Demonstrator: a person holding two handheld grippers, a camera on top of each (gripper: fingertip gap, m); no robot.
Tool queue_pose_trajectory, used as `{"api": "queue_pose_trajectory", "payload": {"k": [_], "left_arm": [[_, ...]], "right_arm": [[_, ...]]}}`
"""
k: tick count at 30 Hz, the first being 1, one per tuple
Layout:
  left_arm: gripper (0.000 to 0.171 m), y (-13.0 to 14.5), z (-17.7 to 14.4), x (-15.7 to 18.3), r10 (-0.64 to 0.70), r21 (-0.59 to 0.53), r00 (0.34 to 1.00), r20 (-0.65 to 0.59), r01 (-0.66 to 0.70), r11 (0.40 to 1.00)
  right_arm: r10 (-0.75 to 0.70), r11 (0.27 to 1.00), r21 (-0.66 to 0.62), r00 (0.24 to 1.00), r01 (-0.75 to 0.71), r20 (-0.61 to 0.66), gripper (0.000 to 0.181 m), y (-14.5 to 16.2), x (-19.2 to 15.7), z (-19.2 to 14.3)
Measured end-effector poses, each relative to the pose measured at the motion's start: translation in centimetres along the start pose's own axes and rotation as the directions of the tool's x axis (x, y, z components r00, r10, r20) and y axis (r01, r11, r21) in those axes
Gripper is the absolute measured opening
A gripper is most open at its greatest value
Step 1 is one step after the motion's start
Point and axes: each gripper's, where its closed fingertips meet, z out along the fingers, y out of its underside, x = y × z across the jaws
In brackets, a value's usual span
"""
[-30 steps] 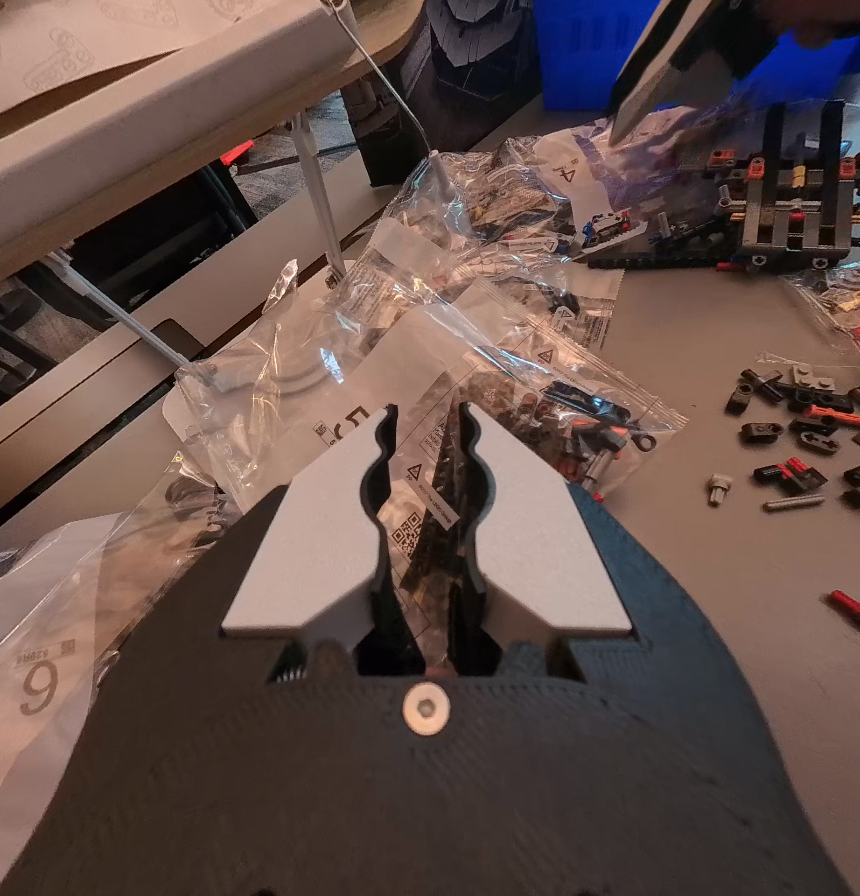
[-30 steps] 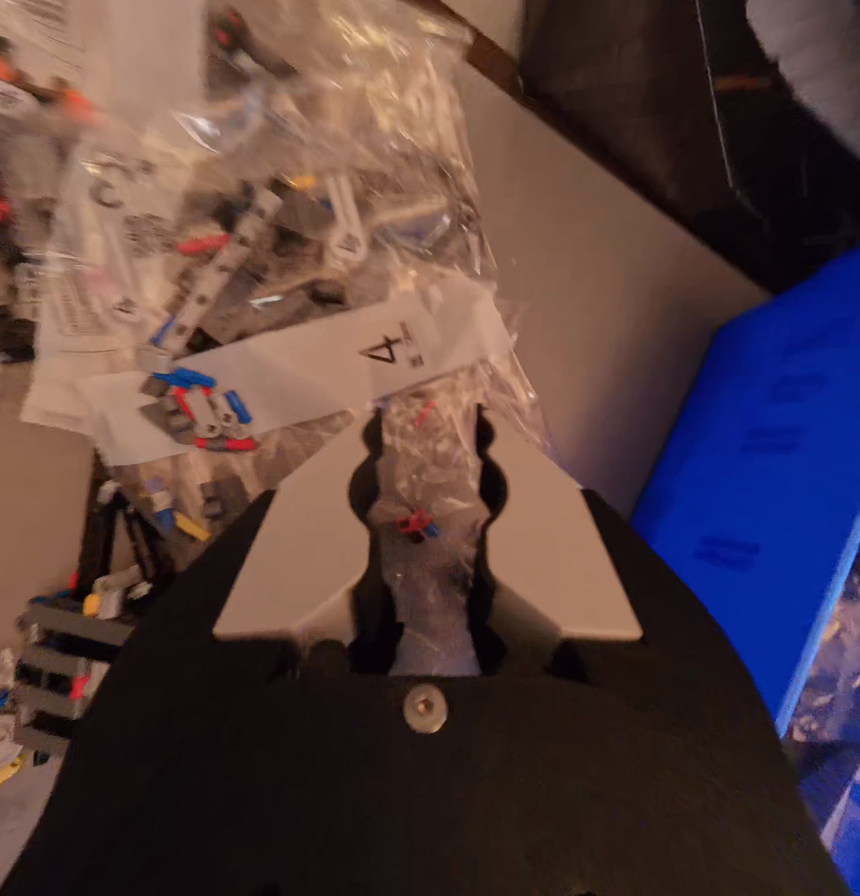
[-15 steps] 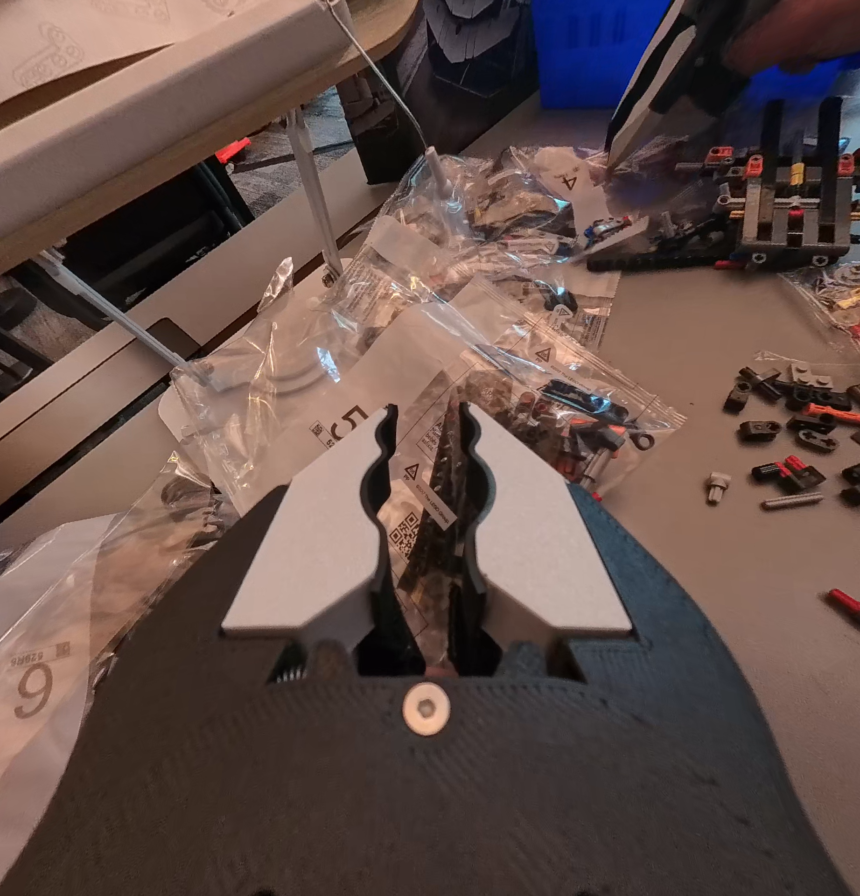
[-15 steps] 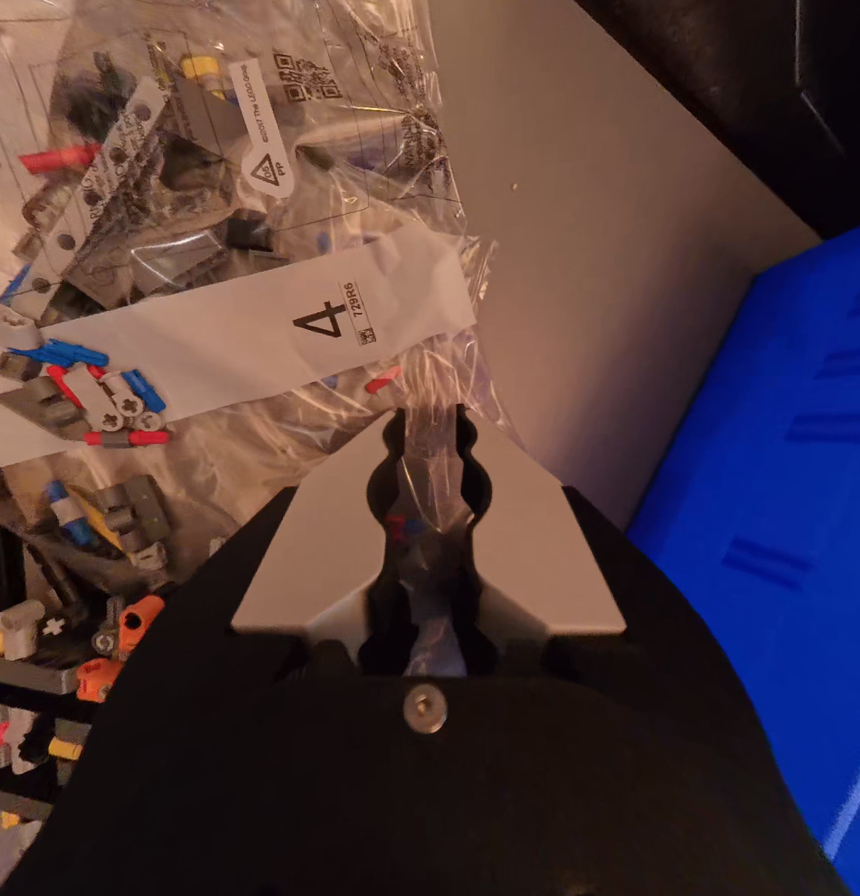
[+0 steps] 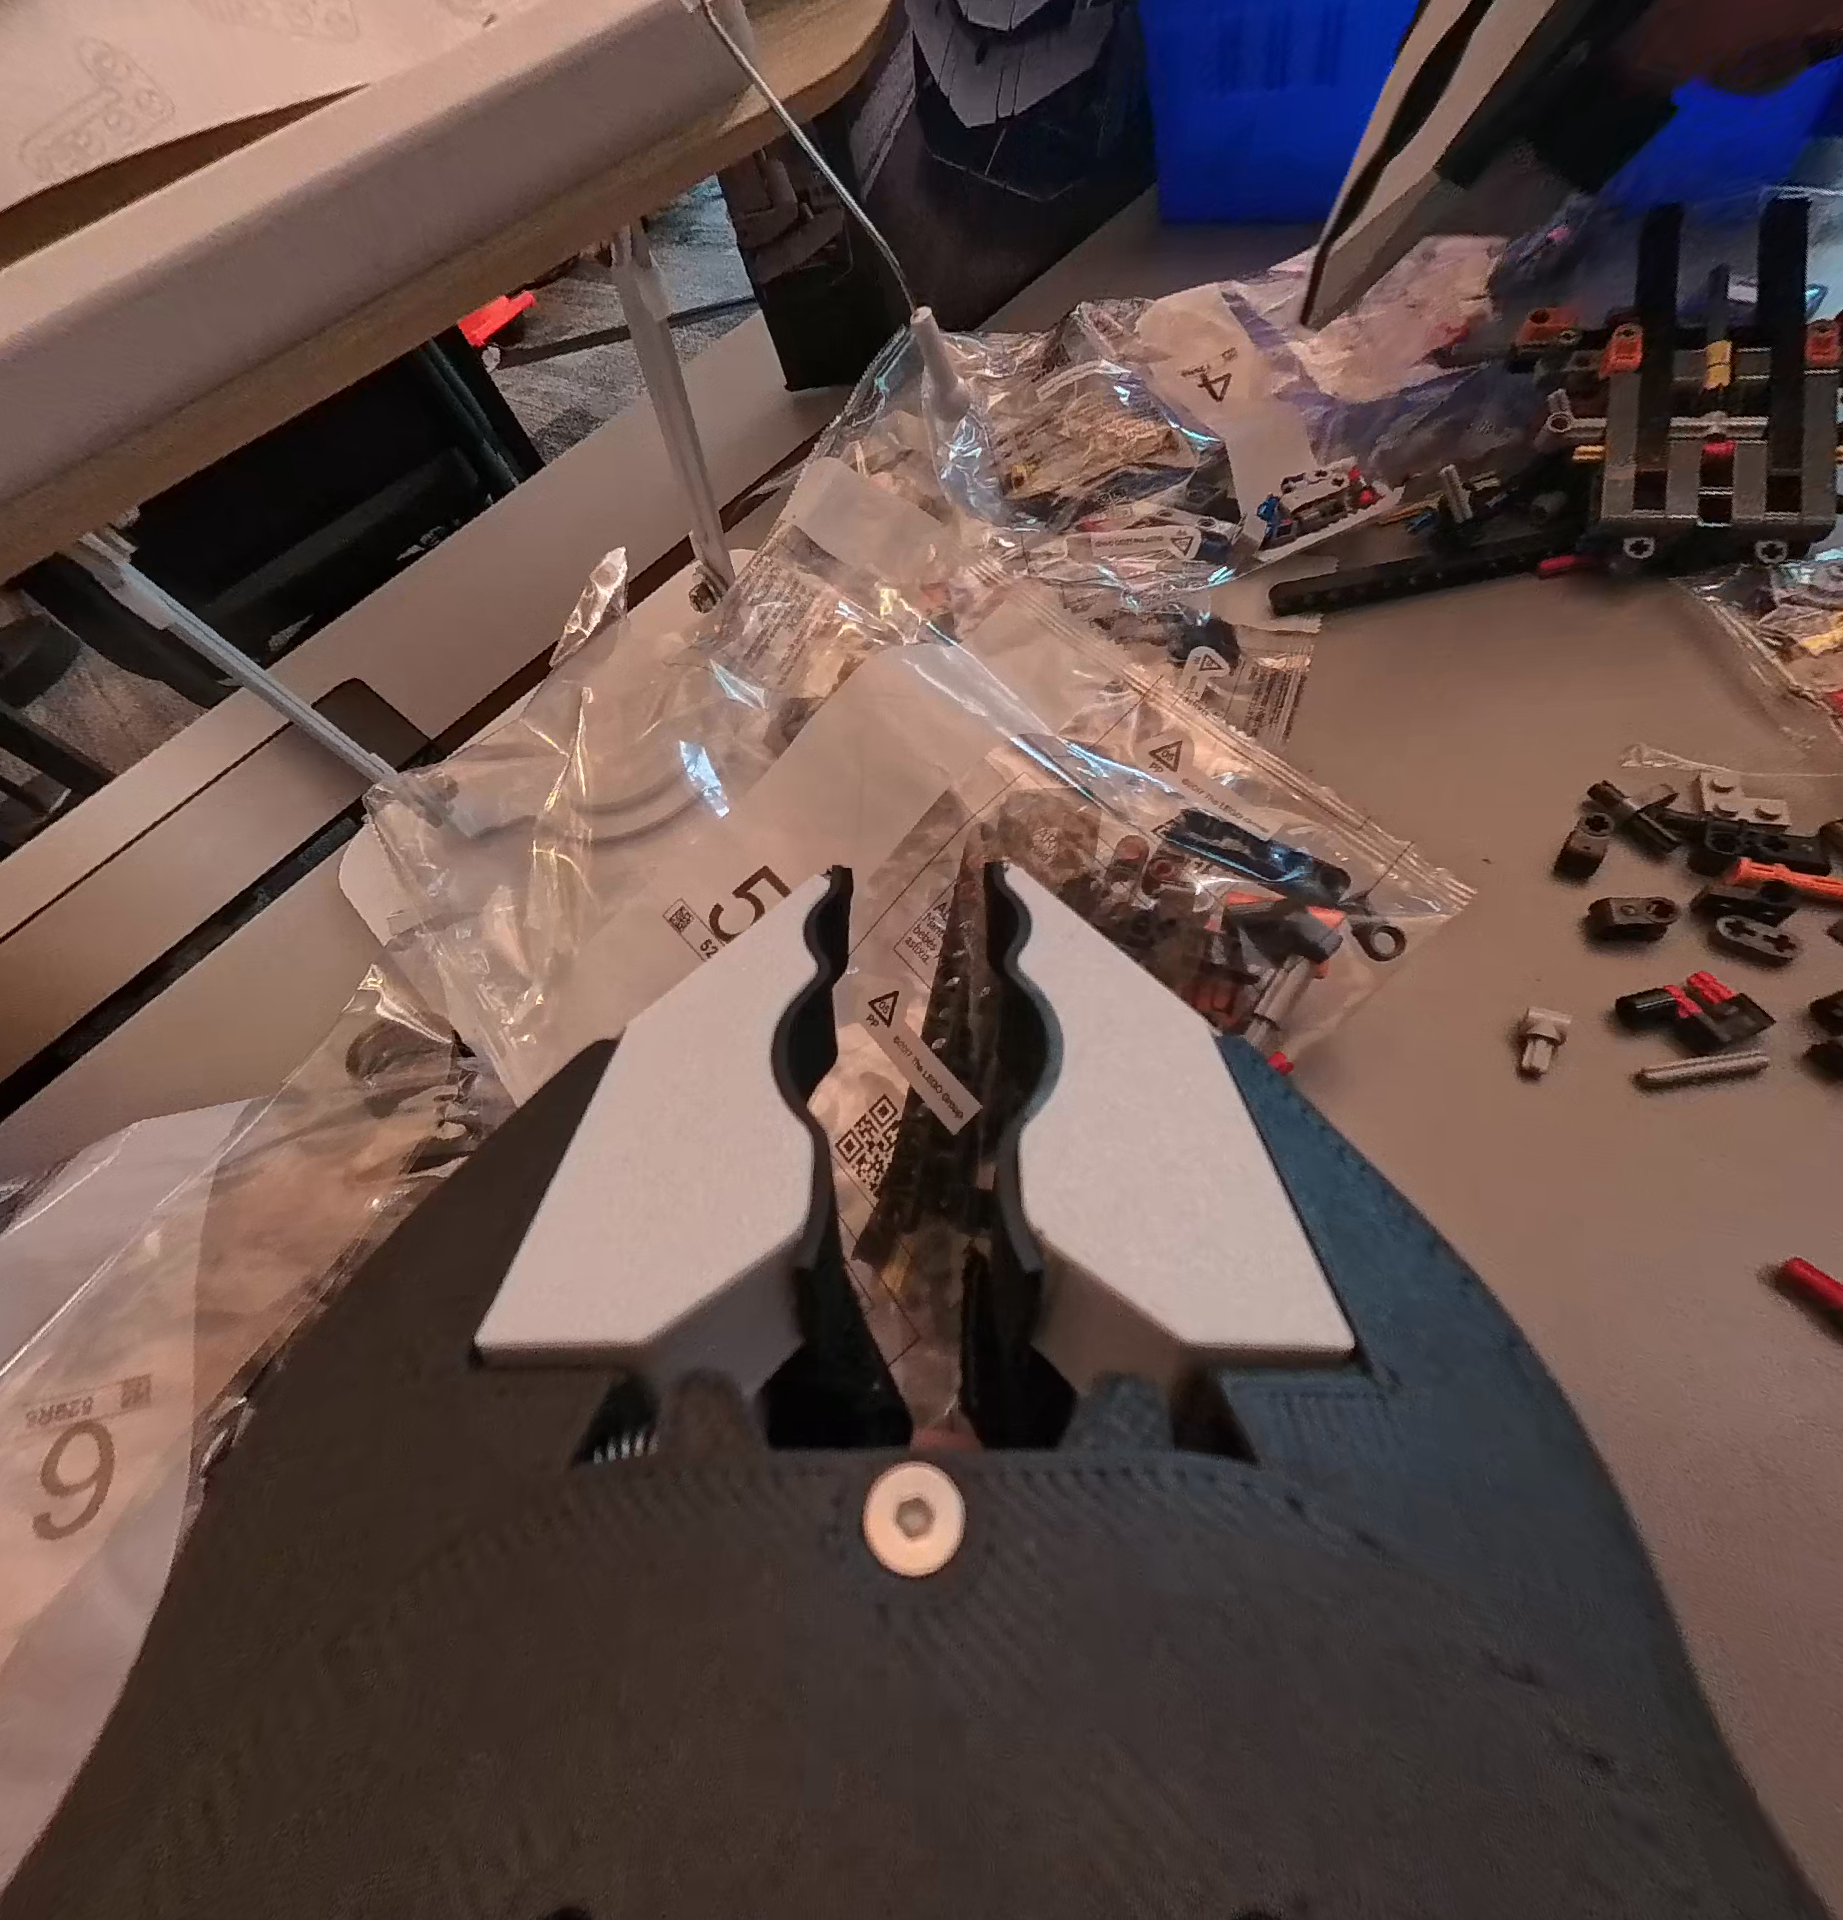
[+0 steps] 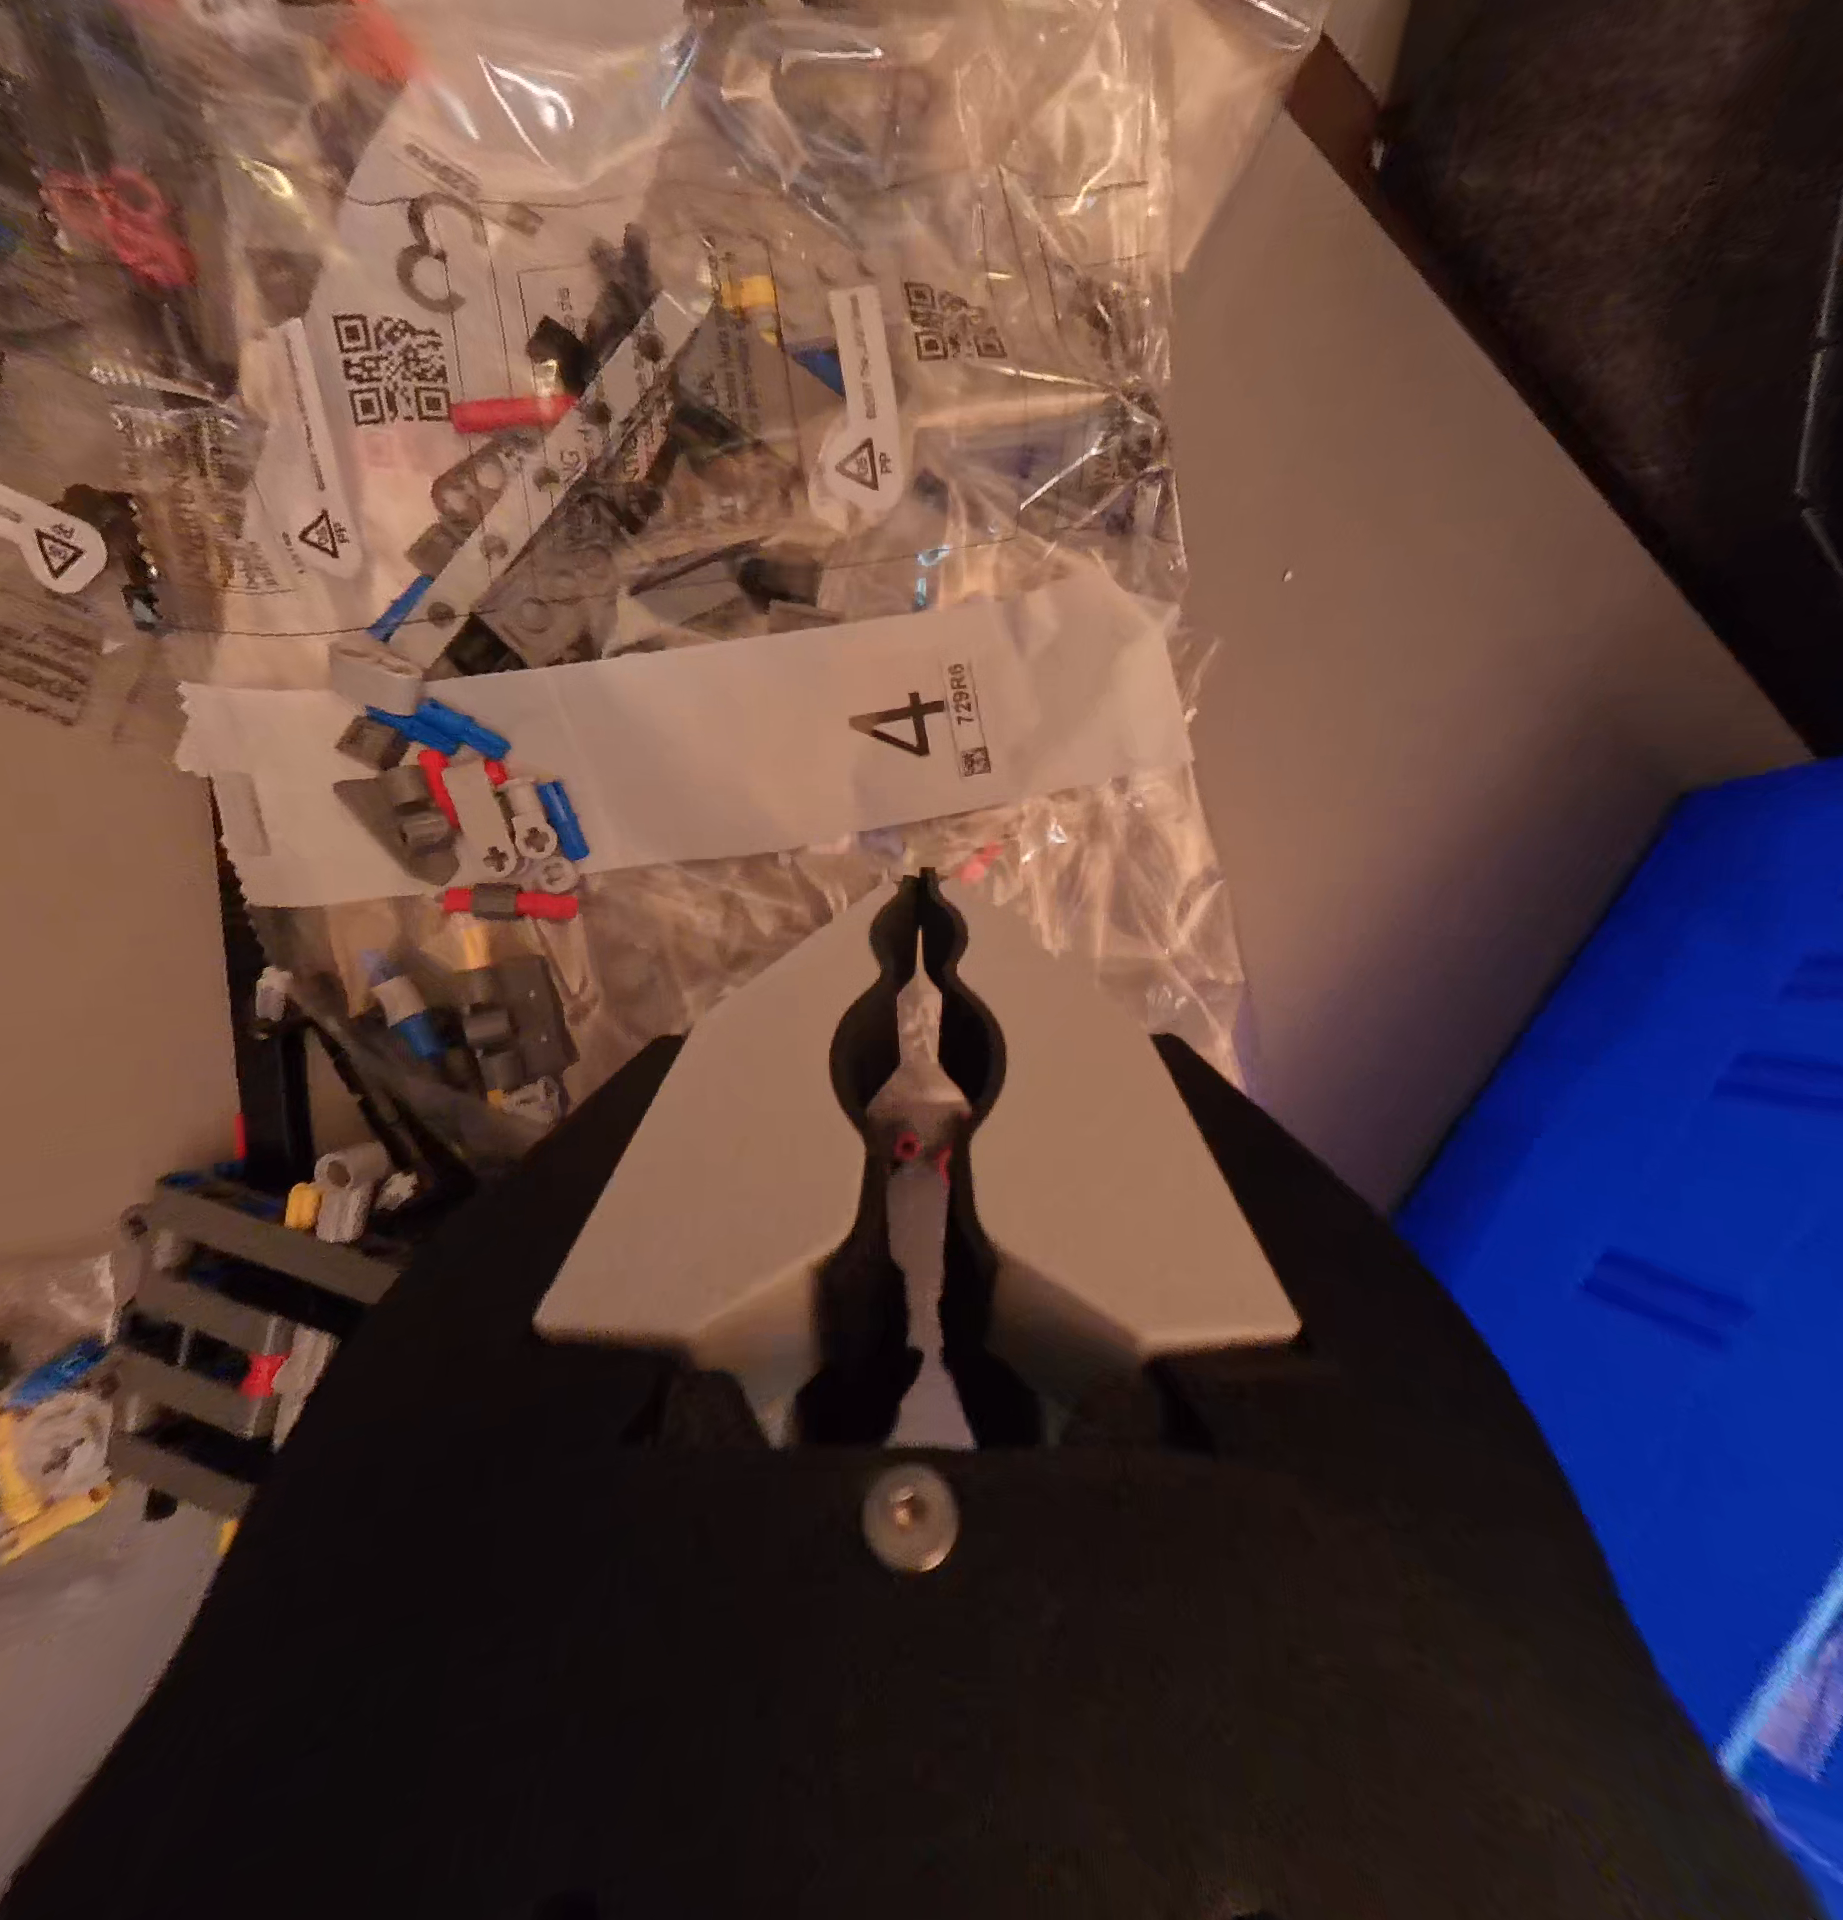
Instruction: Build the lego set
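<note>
Change since 0.5 s ago: right gripper (image 6: 919, 881) fingertips, then parted around the plastic, now meet at the tips; the bag with the white paper strip (image 6: 688, 769) sits lower and nearer in the right wrist view; left wrist view almost unchanged.
Right gripper state: tips pinched together on the clear edge of the bag with the white paper strip, film running back between the fingers (image 6: 1083, 1164); seen in the upper right of the left wrist view (image 5: 1416, 177) above the same bag (image 5: 1239, 416).
Left gripper state: left gripper (image 5: 917, 883) fingers parted by a narrow gap, gripping nothing; it hangs over a clear parts bag (image 5: 1104, 862) in the centre of the frame.
Bag contents: grey, blue and red small parts behind the strip; a second printed bag (image 6: 397, 343) lies touching it, upper left of the right wrist view.
Partial lego build: grey and black frame with orange and yellow pins (image 5: 1717, 436), upper right of the left wrist view; lower left of the right wrist view (image 6: 221, 1340), just beside the bags.
Loose parts: black, grey and red pieces (image 5: 1727, 925) on the grey table (image 5: 1519, 1299), right of the frame, well apart from the left gripper.
Other bag: 1 more bag with a paper strip (image 5: 75, 1455), lower left.
Blue bin: right edge of the right wrist view (image 6: 1675, 1195).
</note>
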Motion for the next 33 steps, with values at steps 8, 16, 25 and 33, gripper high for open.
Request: {"api": "queue_pose_trajectory", "payload": {"k": [8, 16, 25, 33], "left_arm": [[0.024, 0.1, 0.2, 0.2, 0.005, -0.009, 1.000, -0.006, -0.005, 1.000], [0.024, 0.2, 0.2, 0.2, 0.004, -0.012, 1.000, -0.006, -0.004, 1.000], [0.024, 0.2, 0.1, 0.2, 0.004, -0.008, 1.000, -0.006, -0.004, 1.000], [0.024, 0.3, 0.2, 0.3, 0.006, -0.012, 1.000, -0.009, -0.006, 1.000]], "right_arm": [[0.116, 0.966, -0.230, 0.993, -0.114, -0.004, 0.029, 4.5, 0.1, -1.5], [0.131, 0.952, -0.284, 0.991, -0.117, 0.030, 0.026, 5.7, -0.4, -0.4], [0.056, 0.970, -0.240, 0.998, -0.048, 0.027, 0.000, 4.7, -0.6, -0.8], [0.060, 0.981, -0.186, 0.997, -0.051, 0.041, 0.000, 3.9, -0.9, -2.4]]}}
